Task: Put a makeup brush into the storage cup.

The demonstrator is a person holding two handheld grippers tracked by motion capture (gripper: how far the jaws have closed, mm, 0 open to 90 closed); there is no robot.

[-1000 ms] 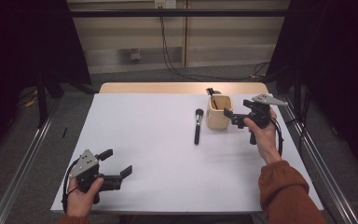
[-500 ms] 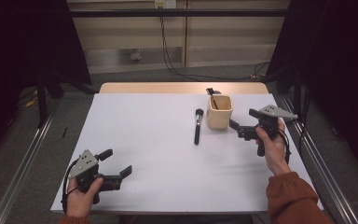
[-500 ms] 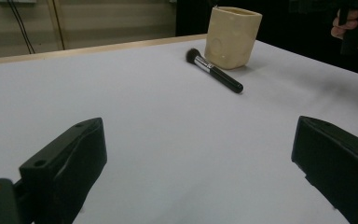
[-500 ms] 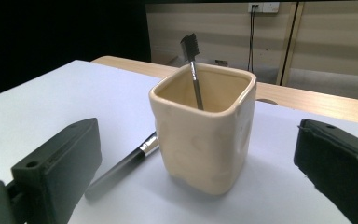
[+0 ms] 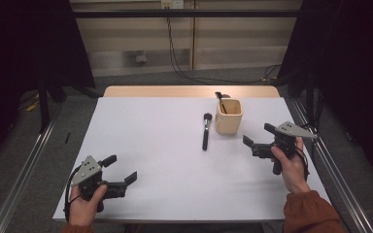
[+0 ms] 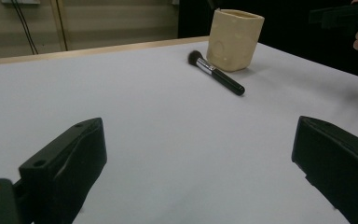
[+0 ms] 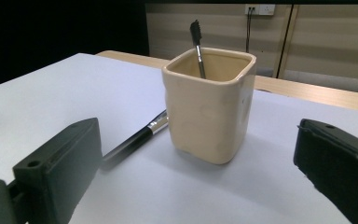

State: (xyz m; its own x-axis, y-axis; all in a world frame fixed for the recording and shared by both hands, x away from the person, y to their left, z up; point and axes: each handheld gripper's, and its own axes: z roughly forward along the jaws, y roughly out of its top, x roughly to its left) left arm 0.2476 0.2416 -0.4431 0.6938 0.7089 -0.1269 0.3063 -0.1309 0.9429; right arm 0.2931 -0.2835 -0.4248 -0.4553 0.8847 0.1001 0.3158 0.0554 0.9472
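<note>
Holding a gripper in each hand, I have both sets of fingers spread wide with nothing between them. My right gripper (image 5: pixel 258 139) hangs over the right side of the white tabletop (image 5: pixel 155 145), near the cream square cup (image 5: pixel 228 116) but apart from it, its fingers pointing left toward the cup. In the right gripper view the cup (image 7: pixel 209 109) stands upright ahead, centred between my two black fingers (image 7: pixel 56 163) and clear of both. A thin dark brush (image 7: pixel 197 39) stands in the cup, leaning against its rim, bristle end up.

A second brush, the black-handled makeup brush (image 5: pixel 206 131), lies flat on the tabletop just to the left of the cup, close beside it; I cannot tell whether they touch. Its dark bristle head points toward the far edge and its handle toward me. In the right gripper view its handle (image 7: pixel 133 142) with the silver ferrule shows beside the cup's base.

My left gripper (image 5: pixel 119 172) sits at the near left corner of the tabletop, well apart from the cup and both brushes, fingers aimed to the right. In the left gripper view bare white surface lies between my open fingers (image 6: pixel 63 163), with the lying brush (image 6: pixel 216 73) and the cup (image 6: pixel 234 39) far ahead and my other hand's gripper (image 6: pixel 342 16) at the upper right.
</note>
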